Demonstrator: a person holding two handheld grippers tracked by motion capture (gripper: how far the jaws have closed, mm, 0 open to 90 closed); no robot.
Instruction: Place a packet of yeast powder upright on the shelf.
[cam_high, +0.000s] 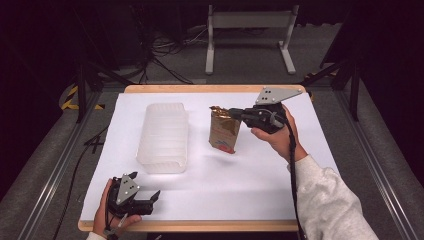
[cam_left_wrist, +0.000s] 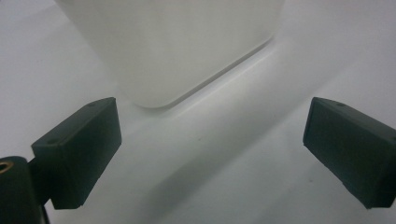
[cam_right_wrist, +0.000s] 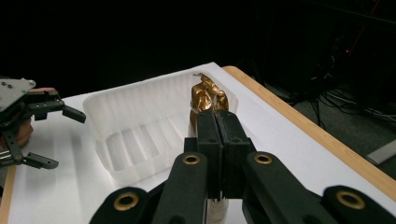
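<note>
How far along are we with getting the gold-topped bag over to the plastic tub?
Done: the right gripper is shut on the crumpled gold top of the bag. In hand: the bag hangs upright from it, right of the clear plastic tub; whether its bottom touches the white table I can't tell. Left: carrying it over the tub, which holds nothing, and letting go. The left gripper rests open near the tub's near end.

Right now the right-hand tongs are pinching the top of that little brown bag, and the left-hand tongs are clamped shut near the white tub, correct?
Not quite. The left tongs stand wide open with nothing between them, as the left gripper view shows. The rest holds: the right tongs pinch the crumpled top of the brown bag, and the left ones sit near the white tub.
</note>
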